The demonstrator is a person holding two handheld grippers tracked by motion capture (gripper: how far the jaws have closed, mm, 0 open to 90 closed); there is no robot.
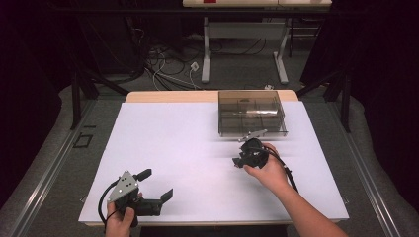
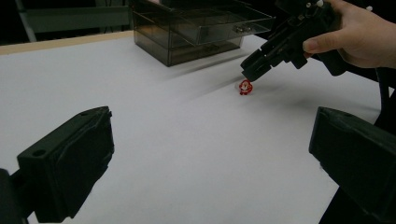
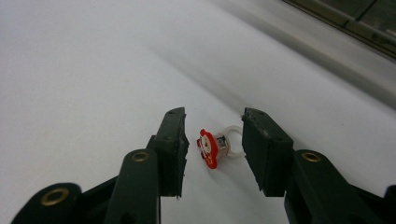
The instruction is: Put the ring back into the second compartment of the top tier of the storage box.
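Item: small red-and-white toy ring [image 3: 215, 146], lying on the white table [image 1: 173, 148] at centre-right of the high view, just below the smoked-plastic drawer box [image 1: 252, 112]. Your right gripper [image 3: 214, 140] brackets it, jaws parted and not touching. Your left gripper [image 1: 157, 183], lower left, is released, jaws wide.

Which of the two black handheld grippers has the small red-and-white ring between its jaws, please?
The right gripper: its open jaws flank the small red-and-white ring; the left gripper gapes over bare table.
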